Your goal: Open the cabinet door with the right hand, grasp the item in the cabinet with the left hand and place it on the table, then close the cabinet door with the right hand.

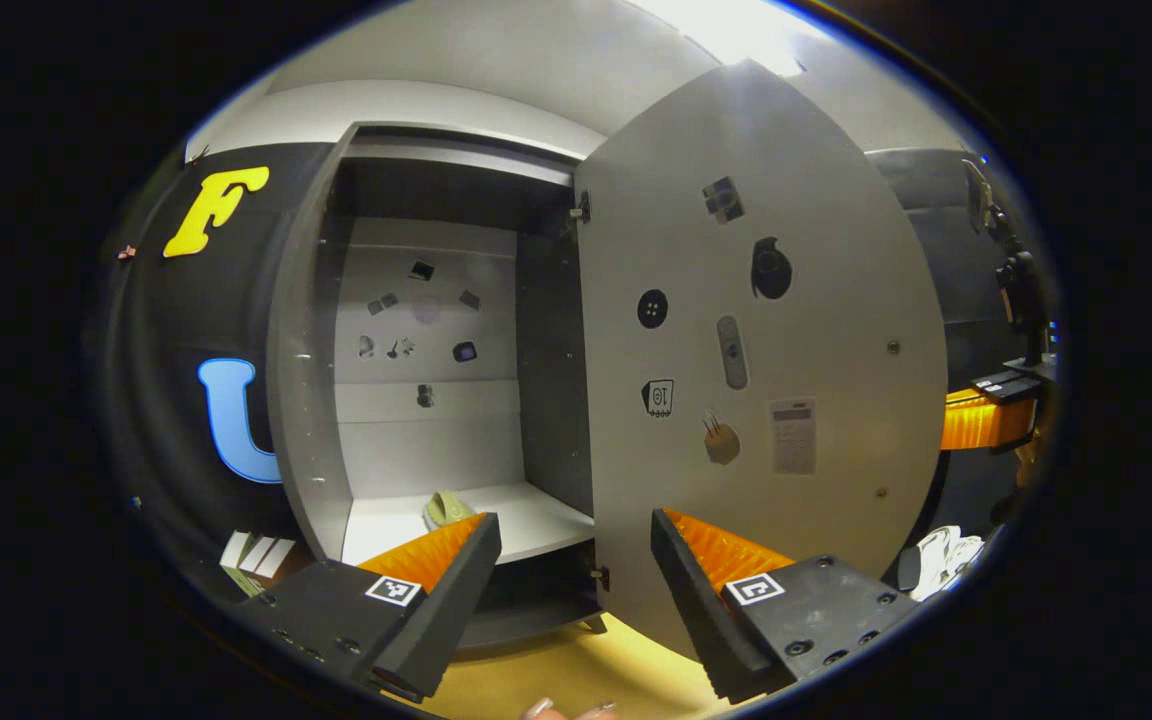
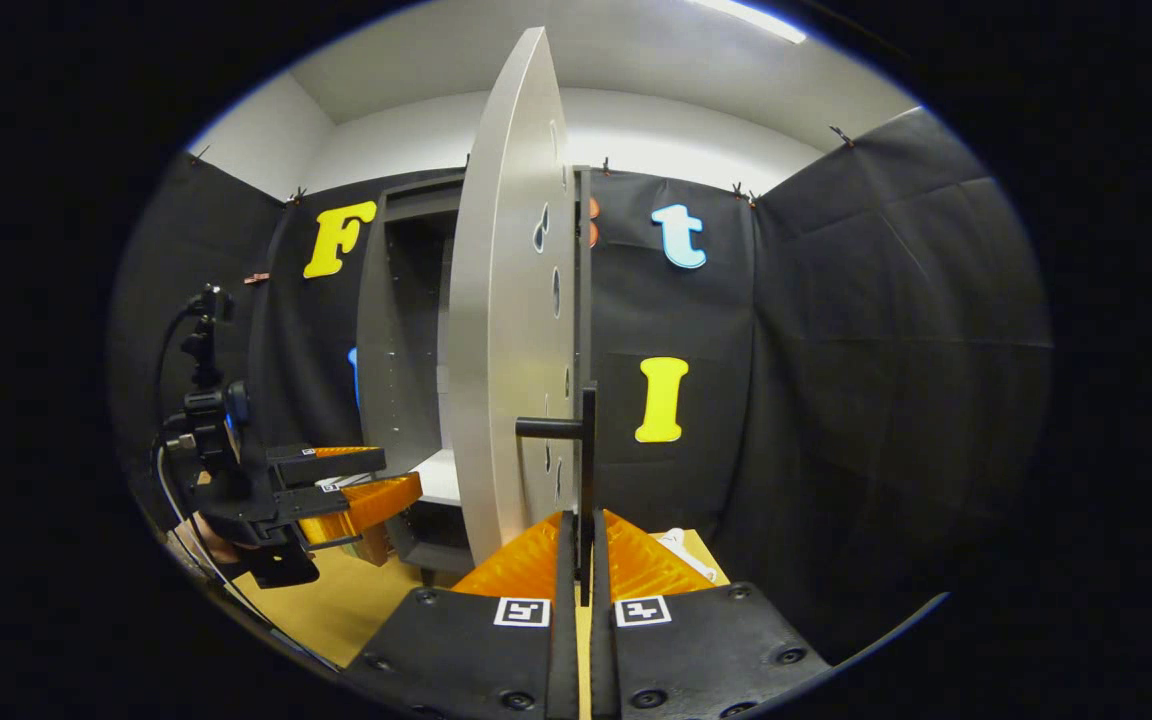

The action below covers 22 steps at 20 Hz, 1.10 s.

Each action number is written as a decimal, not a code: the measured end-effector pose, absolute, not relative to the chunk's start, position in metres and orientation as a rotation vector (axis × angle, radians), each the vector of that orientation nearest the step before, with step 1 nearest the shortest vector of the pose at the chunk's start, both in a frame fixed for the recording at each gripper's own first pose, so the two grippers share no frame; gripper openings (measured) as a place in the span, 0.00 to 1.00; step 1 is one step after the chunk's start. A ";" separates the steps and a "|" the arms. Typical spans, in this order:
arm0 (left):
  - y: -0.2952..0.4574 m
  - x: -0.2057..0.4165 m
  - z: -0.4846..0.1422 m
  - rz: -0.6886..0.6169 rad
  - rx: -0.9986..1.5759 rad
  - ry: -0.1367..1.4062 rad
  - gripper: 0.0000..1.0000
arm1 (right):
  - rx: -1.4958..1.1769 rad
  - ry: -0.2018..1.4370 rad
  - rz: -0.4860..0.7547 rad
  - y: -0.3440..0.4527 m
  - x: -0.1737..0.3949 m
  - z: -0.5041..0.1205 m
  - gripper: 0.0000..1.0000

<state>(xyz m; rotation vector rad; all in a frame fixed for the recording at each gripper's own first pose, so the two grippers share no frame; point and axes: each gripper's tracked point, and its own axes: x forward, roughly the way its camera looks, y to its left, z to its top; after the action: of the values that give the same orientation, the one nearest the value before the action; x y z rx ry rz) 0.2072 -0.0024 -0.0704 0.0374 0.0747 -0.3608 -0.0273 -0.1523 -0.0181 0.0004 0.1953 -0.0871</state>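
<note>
While the right gripper (image 2: 576, 555) clamps the handle (image 2: 584, 440) at the door (image 1: 756, 380) edge, the left gripper (image 1: 576, 570) gapes at lower centre before the item (image 1: 446, 508).

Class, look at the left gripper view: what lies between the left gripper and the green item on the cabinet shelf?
Nothing: in the left gripper view, only bare shelf lies between the open left gripper and the green item. The open door stands to the side.

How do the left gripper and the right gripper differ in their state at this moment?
The left gripper is wide open with nothing between its fingers; the right gripper is shut on the door handle.
The left gripper faces the open cabinet, where a pale green item lies on the shelf; the right gripper stands at the edge of the cabinet door.
Both carry square markers.
</note>
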 end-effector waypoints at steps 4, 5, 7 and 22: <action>-0.016 0.228 -0.080 -0.373 0.013 0.099 0.95 | 0.060 0.214 -0.068 -0.163 -0.035 -0.023 0.08; -0.019 0.233 -0.083 -0.372 0.013 0.104 0.95 | 0.081 0.219 -0.053 -0.162 -0.037 -0.024 0.08; -0.018 0.246 -0.087 -0.349 0.023 0.112 0.95 | 0.108 0.233 -0.031 -0.164 -0.046 -0.027 0.12; 0.075 0.426 -0.114 -0.095 0.087 0.249 0.95 | -0.110 0.252 -0.359 -0.309 -0.044 -0.048 0.57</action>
<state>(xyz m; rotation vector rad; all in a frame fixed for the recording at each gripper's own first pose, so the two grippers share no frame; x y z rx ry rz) 0.4257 0.0752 -0.1143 0.0871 0.2490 -0.0952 -0.0441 -0.3087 -0.0481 -0.1099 0.2524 -0.3590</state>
